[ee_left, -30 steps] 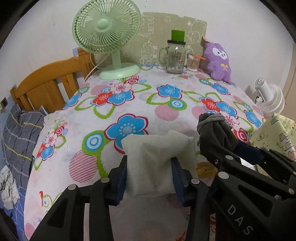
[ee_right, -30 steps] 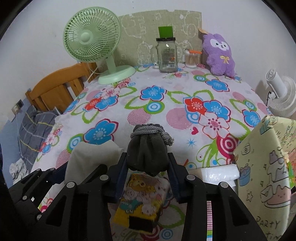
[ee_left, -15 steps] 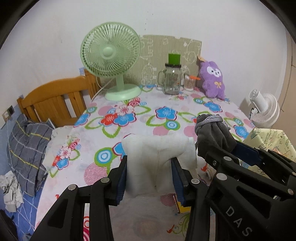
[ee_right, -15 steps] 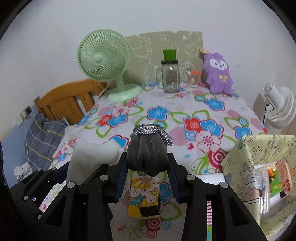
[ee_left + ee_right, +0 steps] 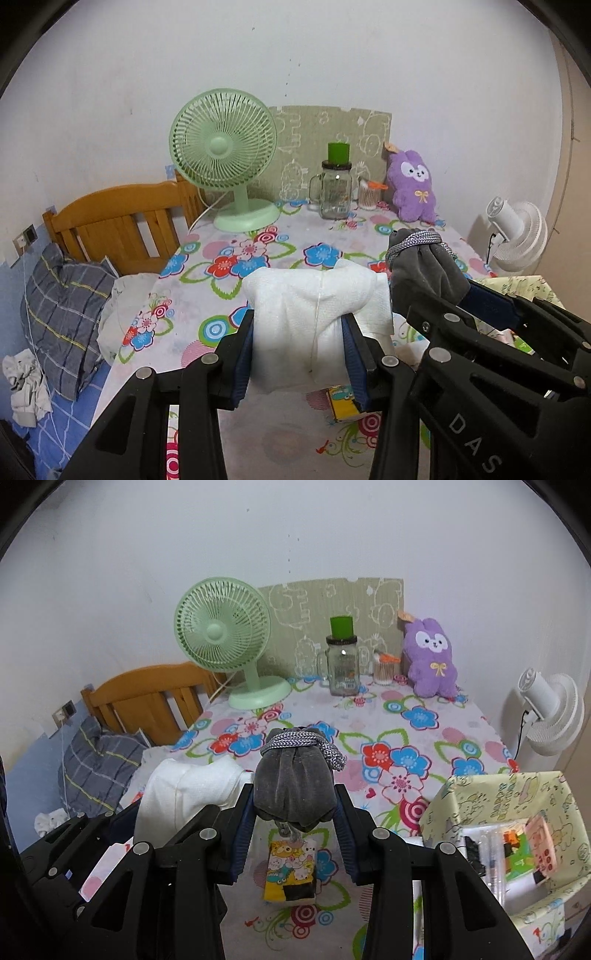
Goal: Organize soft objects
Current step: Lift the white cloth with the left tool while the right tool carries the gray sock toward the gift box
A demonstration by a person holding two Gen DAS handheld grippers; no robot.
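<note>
Clearly mid-carry: the left claw pinches a soft white tissue pack above the flower-print counter; from the right wrist, the right claw pinches a grey drawstring pouch, and next likely comes lowering both into the pale-yellow patterned box beside a white wall

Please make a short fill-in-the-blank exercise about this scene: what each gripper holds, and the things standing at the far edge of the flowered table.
1. The left gripper is shut on a soft ____ pack of tissues.
2. The right gripper holds a grey drawstring ____.
3. The plush toy by the wall is ____ in colour.
4. The glass jar stands between the plush toy and the green ____.

Missing words: white; pouch; purple; fan
</note>
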